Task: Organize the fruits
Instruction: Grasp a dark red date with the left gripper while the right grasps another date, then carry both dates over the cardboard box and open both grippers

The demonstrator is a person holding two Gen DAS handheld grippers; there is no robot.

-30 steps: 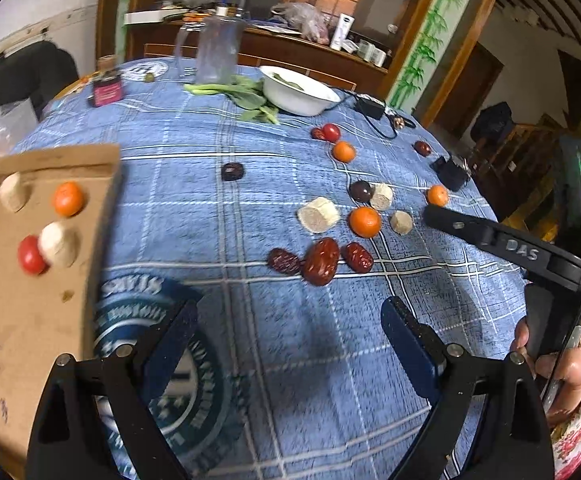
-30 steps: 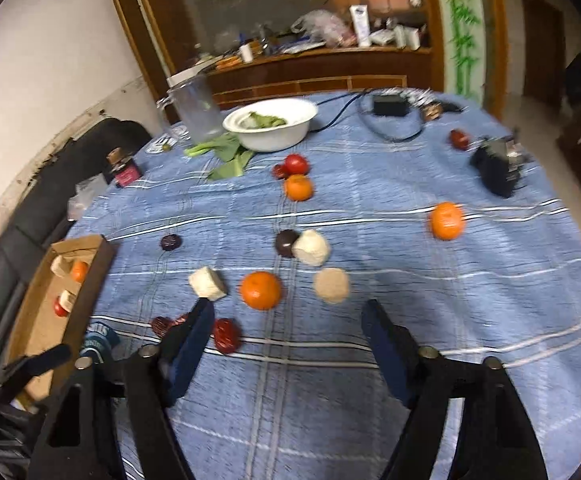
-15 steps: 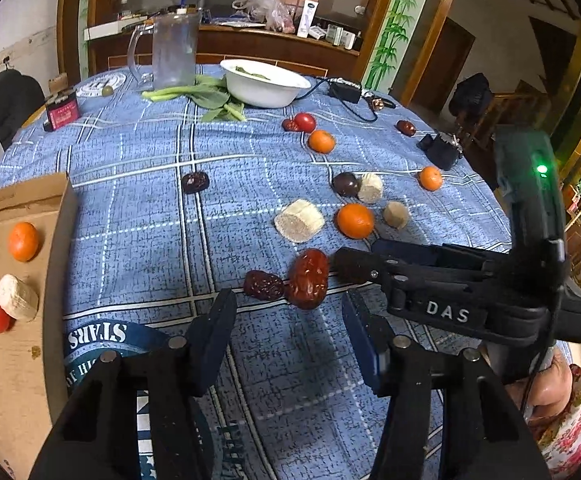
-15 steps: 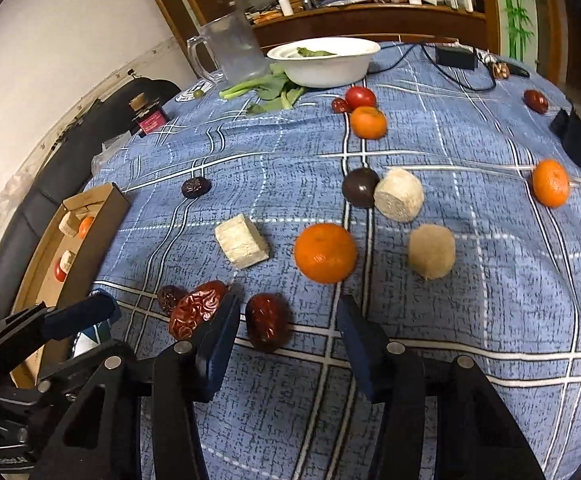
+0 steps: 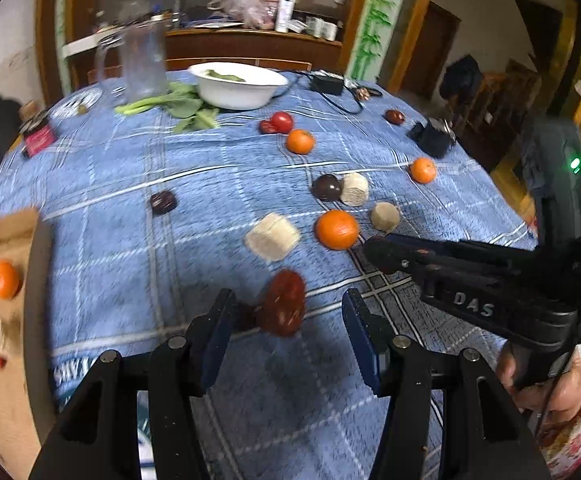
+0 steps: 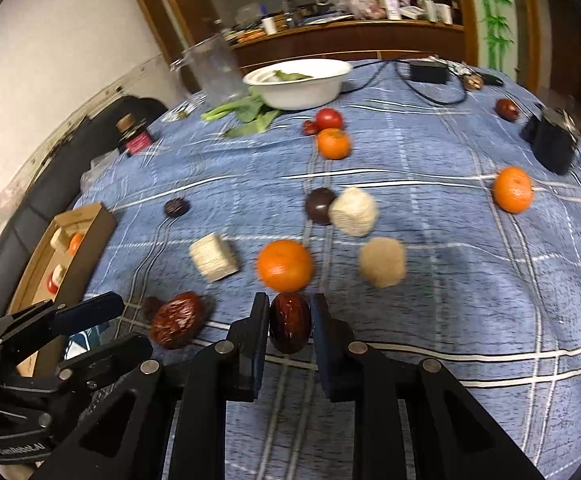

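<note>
- Right wrist view: our right gripper [image 6: 290, 330] pinched a glossy dark-red oval date [image 6: 289, 328] across its middle, low over the blue plaid counter [image 6: 450, 280].
- Our left gripper [image 5: 286, 338] stood spread around a wrinkled red date [image 5: 283, 302].
- We judged both dates light, soft-skinned, best held gently mid-body.

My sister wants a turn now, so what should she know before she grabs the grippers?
Right gripper: shut on a red date.
Left gripper: open, around the big wrinkled date, not gripping.
Cardboard box at the left holds a few pieces already.
Left on the blue cloth: oranges, dates, pale chunks, a tomato. Box them, presumably.
</note>
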